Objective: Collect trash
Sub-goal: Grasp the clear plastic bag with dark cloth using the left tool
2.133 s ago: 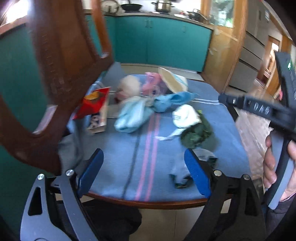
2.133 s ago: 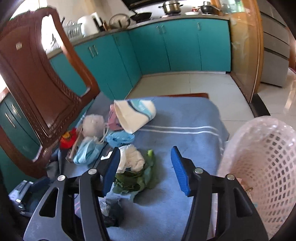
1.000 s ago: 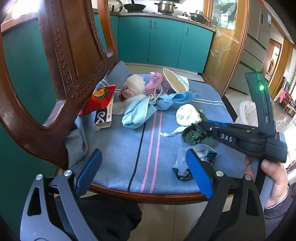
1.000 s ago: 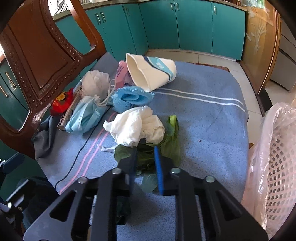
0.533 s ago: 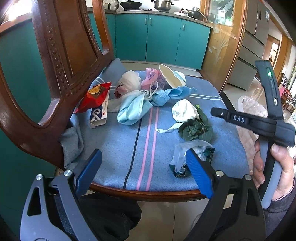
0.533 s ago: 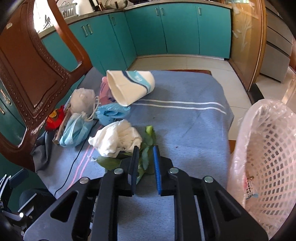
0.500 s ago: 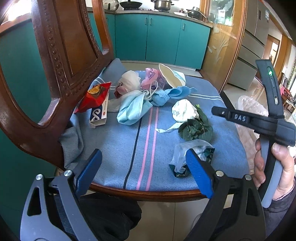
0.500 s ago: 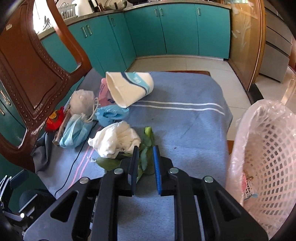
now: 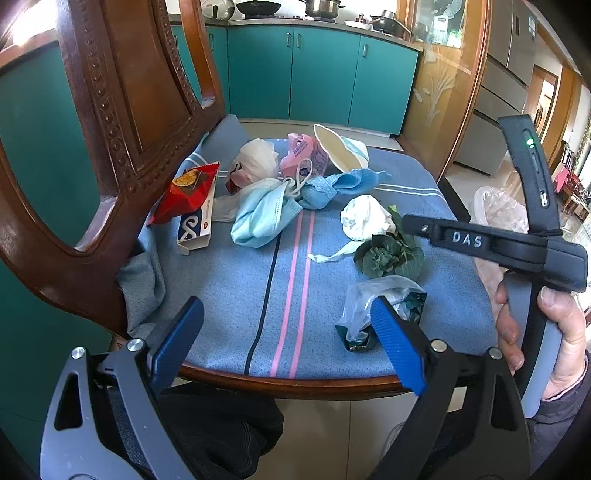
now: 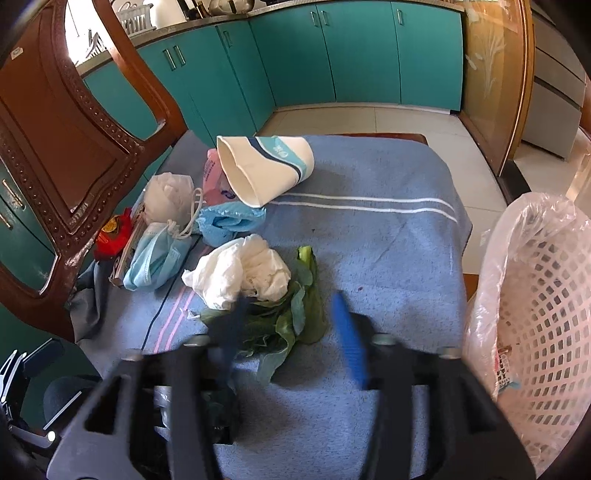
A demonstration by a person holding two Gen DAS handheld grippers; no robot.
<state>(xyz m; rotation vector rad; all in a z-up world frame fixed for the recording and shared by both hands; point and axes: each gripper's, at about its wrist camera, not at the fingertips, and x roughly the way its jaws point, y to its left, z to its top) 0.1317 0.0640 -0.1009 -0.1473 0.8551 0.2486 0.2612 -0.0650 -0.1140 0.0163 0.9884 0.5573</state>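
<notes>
The right gripper (image 10: pixel 291 325) hangs over the blue cloth (image 10: pixel 384 236) with its jaws opening, their blue pads blurred, and the leafy greens (image 10: pixel 284 321) lie between and just ahead of them, not pinched. A crumpled white tissue (image 10: pixel 243 271) touches the greens' far side. The left gripper (image 9: pixel 288 343) stands wide open and empty near the chair's front edge, well short of the greens (image 9: pixel 388 254).

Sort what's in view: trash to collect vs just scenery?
Job: greens, tissue, masks, paper cup, snack packet, wrapper, lined basket.
Lying about: chair back, blue cloth, cabinets, pots.
</notes>
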